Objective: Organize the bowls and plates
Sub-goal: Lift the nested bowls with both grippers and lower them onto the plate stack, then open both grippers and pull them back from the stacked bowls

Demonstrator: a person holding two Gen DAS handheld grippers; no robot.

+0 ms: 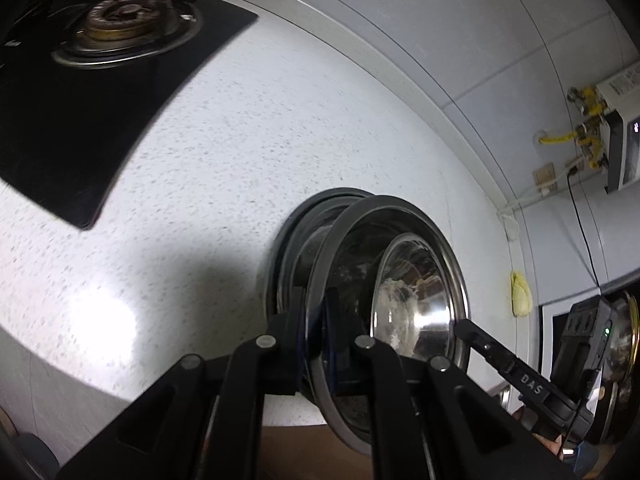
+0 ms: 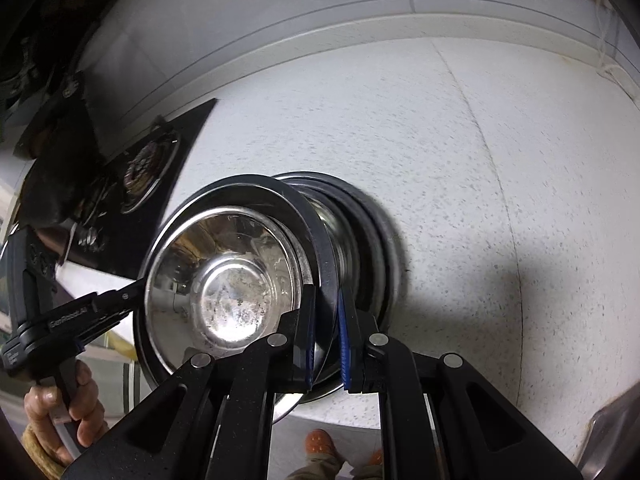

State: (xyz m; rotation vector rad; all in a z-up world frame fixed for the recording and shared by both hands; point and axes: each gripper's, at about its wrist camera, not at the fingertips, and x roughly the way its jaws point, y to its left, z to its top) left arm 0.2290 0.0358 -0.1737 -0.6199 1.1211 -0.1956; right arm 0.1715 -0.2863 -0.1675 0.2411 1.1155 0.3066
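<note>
I hold one steel bowl [image 1: 404, 280] with both grippers at the same time. The left gripper [image 1: 316, 344] has its fingers [image 1: 286, 354] clamped on the wide flat rim of the bowl on one side, and the rim stands between the two black fingers with the blue pads. The right gripper [image 2: 326, 344] has its fingers [image 2: 352, 350] clamped on the rim on the opposite side. In the left wrist view I see the right gripper reaching to the far rim from the lower right, and in the right wrist view I see the left gripper [image 2: 132, 300] at the far rim, with a hand [image 2: 64, 412] around its handle.

The bowl is just above a stack of similar steel dishes [image 2: 360, 240] that stands on the speckled white tabletop [image 2: 480, 180], near its front edge. The held bowl overlaps the stack and looks a little tilted against it; I cannot tell if it already touches the dish under it.

A black gas stove [image 1: 100, 80] with one burner is set into the tabletop toward its far left side, well apart from the stack. Behind the tabletop is a tiled wall [image 1: 400, 20]. Below the front edge, in the right wrist view, I see an orange shoe [image 2: 320, 442] of the person on the floor.
</note>
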